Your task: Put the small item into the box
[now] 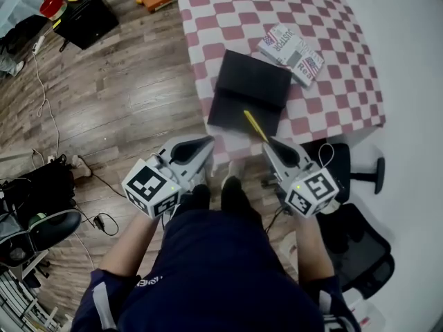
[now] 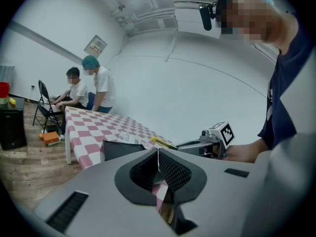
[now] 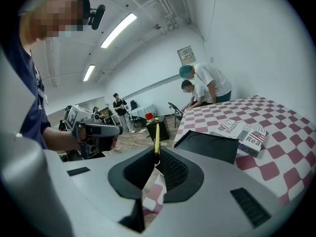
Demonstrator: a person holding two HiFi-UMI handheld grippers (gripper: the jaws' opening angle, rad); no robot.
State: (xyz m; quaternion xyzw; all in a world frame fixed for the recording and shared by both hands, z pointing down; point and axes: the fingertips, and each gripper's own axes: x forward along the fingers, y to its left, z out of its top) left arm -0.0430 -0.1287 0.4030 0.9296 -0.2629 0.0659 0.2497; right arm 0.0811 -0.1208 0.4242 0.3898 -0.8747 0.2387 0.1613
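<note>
A thin yellow stick-like item (image 1: 254, 124) pokes forward out of my right gripper (image 1: 267, 142), which is shut on it just short of the table's near edge. In the right gripper view the yellow item (image 3: 157, 135) stands up from the closed pads. The black box (image 1: 250, 88) lies flat on the checked tablecloth (image 1: 332, 19) near that edge, straight ahead of both grippers, and shows as a dark tray (image 3: 207, 144) in the right gripper view. My left gripper (image 1: 206, 142) hovers beside the right one, shut with nothing in it (image 2: 158, 154).
A printed carton (image 1: 291, 52) lies on the cloth behind the black box. Two people (image 2: 94, 88) stand and sit at the table's far end. An office chair (image 1: 356, 244) is at my right, a black cabinet (image 1: 86, 12) on the wooden floor far left, and cables (image 1: 41, 81) trail there.
</note>
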